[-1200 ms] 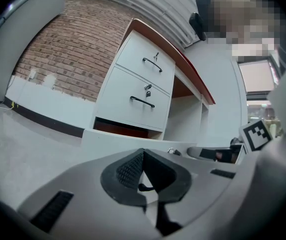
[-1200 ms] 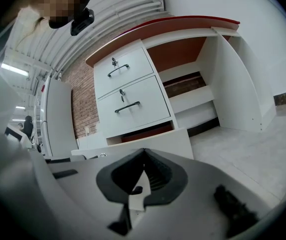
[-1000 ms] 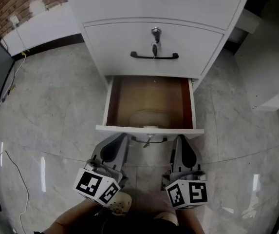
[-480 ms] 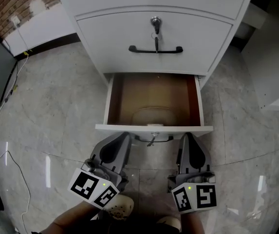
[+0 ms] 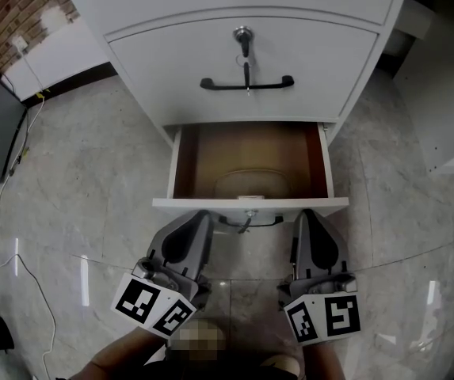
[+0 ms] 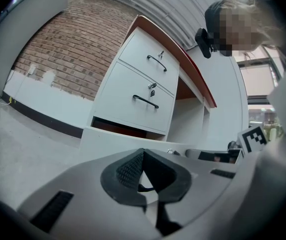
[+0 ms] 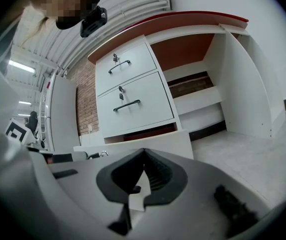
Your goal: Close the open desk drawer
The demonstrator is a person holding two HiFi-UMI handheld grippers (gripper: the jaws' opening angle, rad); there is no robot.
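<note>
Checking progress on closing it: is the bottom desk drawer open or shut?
Open: the bottom drawer juts out, its brown inside showing from above.

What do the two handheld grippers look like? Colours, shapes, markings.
The left gripper and right gripper match: light grey moulded shells tapering to a point, with black ribbed pads inside. Each carries a white cube printed with black square markers.

Facing the open drawer (image 5: 250, 205) head-on, its front barring the way in below the table's bottom edge. Holding the left tongs (image 5: 201, 217) and right tongs (image 5: 306, 214), both pinched together, close up to that front, either side of its handle (image 5: 252, 223). Leaving bare floor (image 5: 92, 188) open on both sides, and the drawer's hollow open from above.
</note>
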